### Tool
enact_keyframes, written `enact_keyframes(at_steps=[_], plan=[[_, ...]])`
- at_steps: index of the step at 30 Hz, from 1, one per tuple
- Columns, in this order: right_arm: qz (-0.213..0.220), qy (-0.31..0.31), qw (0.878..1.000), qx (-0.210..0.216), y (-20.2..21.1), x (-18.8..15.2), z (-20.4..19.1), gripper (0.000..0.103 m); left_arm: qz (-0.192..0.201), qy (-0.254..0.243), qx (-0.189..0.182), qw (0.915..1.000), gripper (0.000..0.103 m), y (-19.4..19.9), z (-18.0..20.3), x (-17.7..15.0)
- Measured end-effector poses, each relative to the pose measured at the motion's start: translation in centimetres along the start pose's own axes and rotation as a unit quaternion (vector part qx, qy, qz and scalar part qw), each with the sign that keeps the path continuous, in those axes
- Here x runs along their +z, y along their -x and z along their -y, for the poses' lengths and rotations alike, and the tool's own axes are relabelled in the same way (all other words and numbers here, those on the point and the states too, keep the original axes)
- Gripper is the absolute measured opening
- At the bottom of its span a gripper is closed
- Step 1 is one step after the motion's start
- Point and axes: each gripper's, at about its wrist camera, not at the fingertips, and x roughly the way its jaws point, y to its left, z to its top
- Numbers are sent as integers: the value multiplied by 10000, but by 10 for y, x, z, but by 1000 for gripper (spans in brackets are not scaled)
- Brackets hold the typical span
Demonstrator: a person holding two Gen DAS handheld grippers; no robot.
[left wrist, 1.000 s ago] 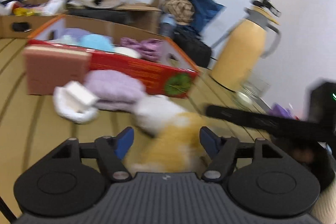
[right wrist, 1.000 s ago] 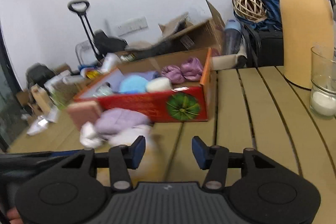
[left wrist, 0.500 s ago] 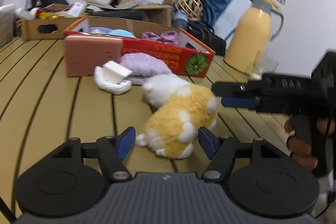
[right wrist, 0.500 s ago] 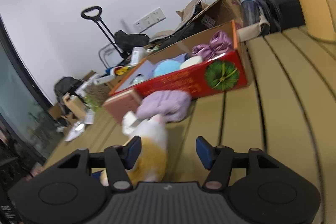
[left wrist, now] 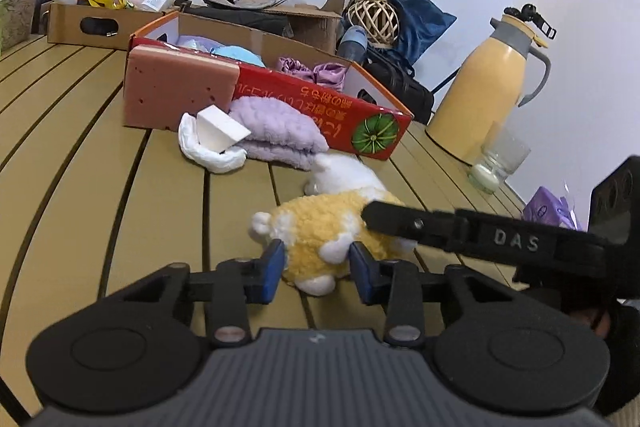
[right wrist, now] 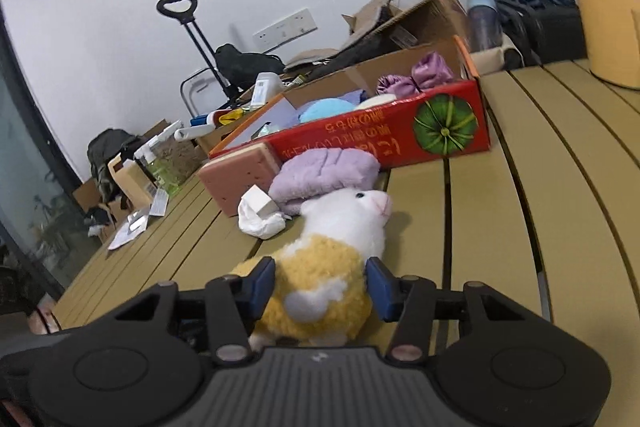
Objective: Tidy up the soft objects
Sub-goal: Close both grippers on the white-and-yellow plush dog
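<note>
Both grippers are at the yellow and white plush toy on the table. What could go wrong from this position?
1. The left gripper and right gripper, jaws just closing, both pinch the plush toy; pulling apart may strain its seams.
2. Soft fur may slip from the pads.
3. Swinging toward the red box might knock the glass jar.

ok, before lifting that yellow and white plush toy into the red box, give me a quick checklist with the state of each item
1. Left gripper on the plush toy: ok, jaws have just been closing, pads press its rear end.
2. Right gripper on the toy: ok, jaws have just been closing, pads at its flanks.
3. Toy free of the purple towel: cannot tell, head close to it.
4. Red box open: ok.
5. Room in the box: cannot tell.
</note>
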Motion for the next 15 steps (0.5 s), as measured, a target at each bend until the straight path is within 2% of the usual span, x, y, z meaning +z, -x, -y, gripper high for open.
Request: enact_keyframes(at_steps=[3, 7, 9, 11, 12, 13, 15], plan=[[-81, -233, 9996, 121, -3, 1, 8, 50, -12, -66, -64, 10000, 38, -4, -2, 2], [-147, -306, 9991, 252, -12, 4, 14, 53, -133, -120, -149, 9997, 48, -16, -10, 9], [-151, -410, 9985, 328, -16, 5, 18, 54, -154, -86, -212, 9996, 48, -22, -12, 12], [-113, -566, 9975, 395, -17, 7, 24, 47, -133, -227, -185, 9995, 45, -23, -6, 19], [-144, -651, 9970, 383, -14, 10, 24, 46, -90, -290, -286, 9991, 45, -19, -2, 25], [-109, -556, 9979, 314, -9, 15, 19, 46, 41, -370, -406, 9985, 45, -15, 1, 33], [337, -10, 9991, 259, 11, 31, 4, 45, 318, -580, -616, 9959, 45, -12, 8, 56]])
